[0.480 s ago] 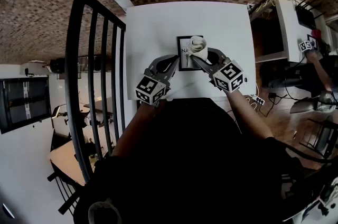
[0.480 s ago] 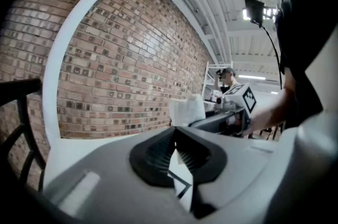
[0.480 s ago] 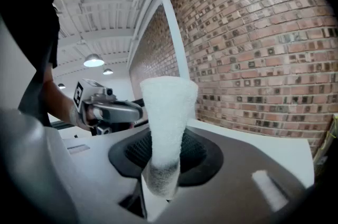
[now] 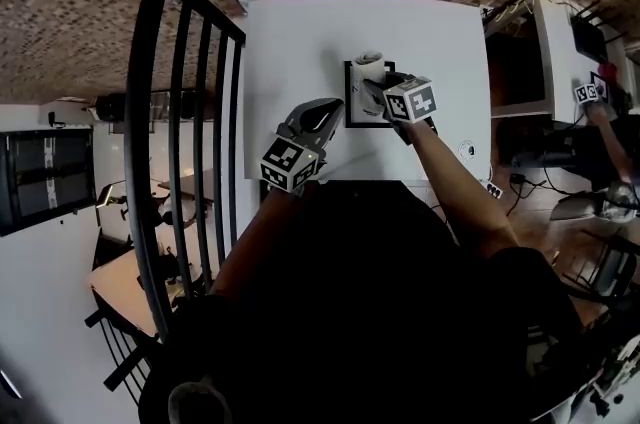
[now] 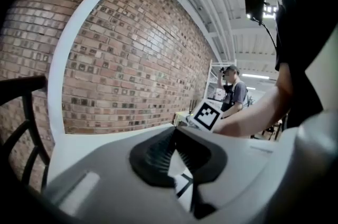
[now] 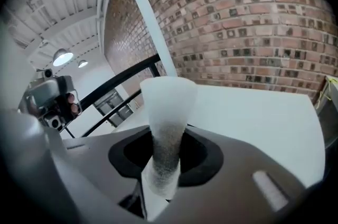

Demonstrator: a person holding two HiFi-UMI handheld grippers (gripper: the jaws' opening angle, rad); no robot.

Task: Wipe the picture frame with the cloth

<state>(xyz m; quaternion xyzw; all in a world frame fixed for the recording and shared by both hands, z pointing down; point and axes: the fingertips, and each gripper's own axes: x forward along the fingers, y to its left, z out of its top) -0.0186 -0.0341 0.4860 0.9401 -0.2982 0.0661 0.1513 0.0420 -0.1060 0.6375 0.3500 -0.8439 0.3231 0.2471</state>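
Right gripper (image 4: 373, 84) tight on one cloth (image 4: 369, 63) over one picture frame (image 4: 359, 118); left gripper (image 4: 330, 109) closed, empty.

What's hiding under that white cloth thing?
The cloth, pinched in the right gripper, is over the top edge of the black picture frame, which lies flat on the white table. The bit of frame beneath the cloth is covered.

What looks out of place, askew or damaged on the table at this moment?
Nothing stands out. The frame lies flat on the table, roughly square with its edges. The right claw is shut on the cloth, which is over the frame's far end. No spill or damage shows.
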